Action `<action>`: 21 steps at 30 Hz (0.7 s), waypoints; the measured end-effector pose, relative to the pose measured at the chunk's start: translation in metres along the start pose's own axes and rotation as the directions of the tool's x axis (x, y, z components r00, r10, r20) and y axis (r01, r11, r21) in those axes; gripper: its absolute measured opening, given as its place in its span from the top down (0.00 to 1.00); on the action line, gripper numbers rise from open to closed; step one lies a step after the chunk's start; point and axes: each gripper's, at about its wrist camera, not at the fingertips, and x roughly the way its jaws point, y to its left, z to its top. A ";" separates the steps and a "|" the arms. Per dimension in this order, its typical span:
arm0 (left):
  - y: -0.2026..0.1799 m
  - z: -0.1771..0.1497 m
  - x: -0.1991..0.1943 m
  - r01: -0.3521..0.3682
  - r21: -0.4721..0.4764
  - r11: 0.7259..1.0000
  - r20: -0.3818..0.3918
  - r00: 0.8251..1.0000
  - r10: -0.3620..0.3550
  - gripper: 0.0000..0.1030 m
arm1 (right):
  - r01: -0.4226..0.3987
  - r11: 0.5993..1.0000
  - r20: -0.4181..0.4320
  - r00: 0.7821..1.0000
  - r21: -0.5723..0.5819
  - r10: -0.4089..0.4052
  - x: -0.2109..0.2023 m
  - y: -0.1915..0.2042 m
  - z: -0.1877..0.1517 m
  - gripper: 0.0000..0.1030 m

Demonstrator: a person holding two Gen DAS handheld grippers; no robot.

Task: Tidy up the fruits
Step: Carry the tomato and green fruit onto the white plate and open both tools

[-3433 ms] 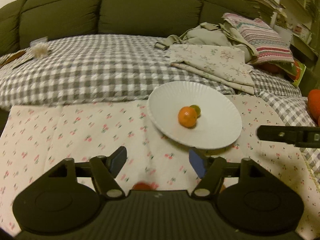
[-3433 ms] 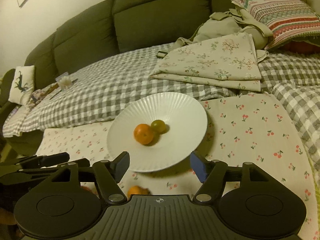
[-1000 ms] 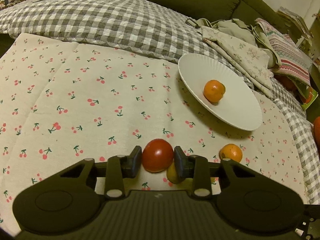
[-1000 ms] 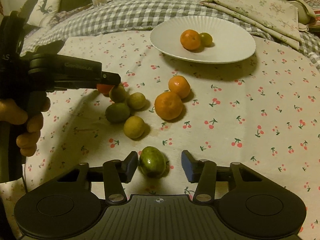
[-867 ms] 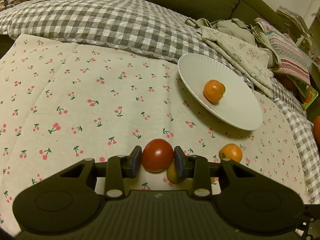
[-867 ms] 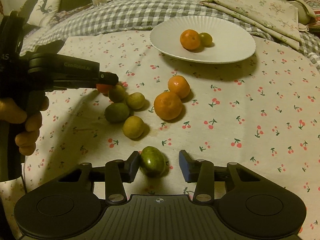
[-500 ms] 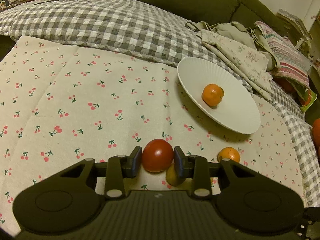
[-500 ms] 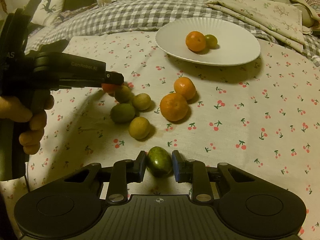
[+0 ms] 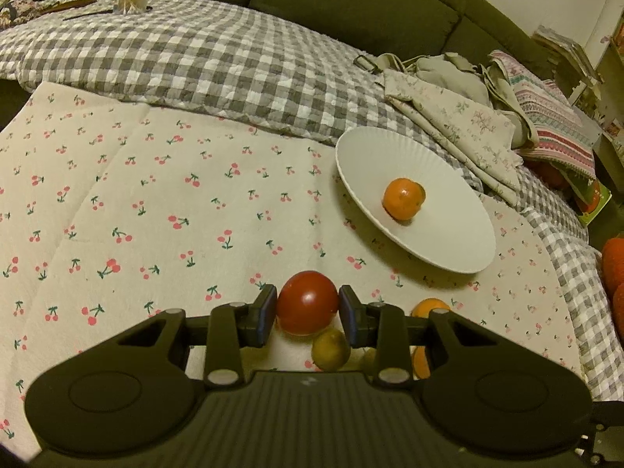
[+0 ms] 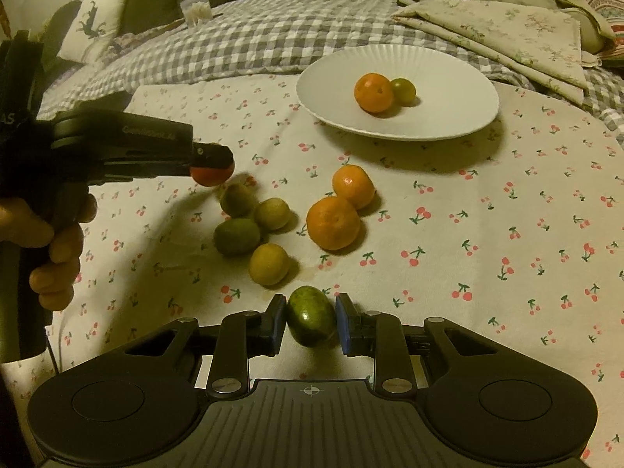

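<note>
Left gripper (image 9: 307, 310): I pinch a red tomato (image 9: 306, 302) between my two pads, one pad pressed on each flank, the fruit sitting right at the fingertips and bulging forward past them
Why held so: gripping across the widest part should keep the round, smooth tomato from squirting out; it looks lifted clear of the cherry-print cloth (image 9: 136, 210), as the right wrist view shows it hanging above the pile
Right gripper (image 10: 310, 318): my pads are closed on a green oval fruit (image 10: 311, 315), its long axis running away from me, the pads touching its two long sides
Where it lies: near the front edge of the cloth, apart from the other loose fruit; I cannot tell whether it is off the cloth
Loose fruit: four yellow-green fruits (image 10: 249, 222) cluster just under the tomato, two mandarins (image 10: 339, 206) touch each other beside them
Plate (image 10: 460, 78): white, ridged, at the far side of the cloth, already carrying one mandarin (image 10: 373, 92) touching a small green fruit (image 10: 403, 90)
Judgement: the plate reads as the collecting place, so both held fruits are probably bound there, with most of its surface free
</note>
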 end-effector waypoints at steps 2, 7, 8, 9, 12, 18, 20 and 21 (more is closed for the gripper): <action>-0.001 0.001 -0.001 0.005 0.005 1.000 0.006 1.000 -0.005 0.68 | 0.001 1.000 0.006 1.000 0.008 -0.001 -0.001 -0.002 0.001 0.75; -0.007 0.002 -0.003 0.011 0.024 1.000 0.018 1.000 -0.012 0.68 | 0.006 1.000 0.021 1.000 0.024 -0.007 -0.004 -0.006 0.004 0.75; -0.008 0.003 -0.003 0.015 0.026 1.000 0.019 1.000 -0.015 0.68 | 0.008 1.000 0.025 1.000 0.028 -0.009 -0.004 -0.007 0.005 0.75; -0.010 0.003 -0.004 0.017 0.030 0.999 0.021 1.000 -0.018 0.68 | 0.010 0.999 0.027 1.000 0.030 -0.011 -0.005 -0.008 0.006 0.75; -0.016 0.005 -0.006 0.023 0.056 0.998 0.033 0.999 -0.025 0.68 | 0.013 0.999 0.038 0.999 0.042 -0.015 -0.007 -0.011 0.008 0.75; -0.029 0.005 -0.005 0.051 0.092 0.994 0.034 0.998 -0.054 0.68 | 0.018 0.997 0.058 0.998 0.079 -0.022 -0.009 -0.021 0.015 0.75; -0.033 0.006 -0.006 0.061 0.099 0.993 0.040 0.997 -0.065 0.68 | 0.017 0.995 0.064 0.998 0.097 -0.024 -0.010 -0.026 0.018 0.75; -0.036 0.007 -0.007 0.068 0.103 0.992 0.047 0.996 -0.073 0.68 | 0.014 0.994 0.067 0.998 0.110 -0.021 -0.010 -0.029 0.020 0.75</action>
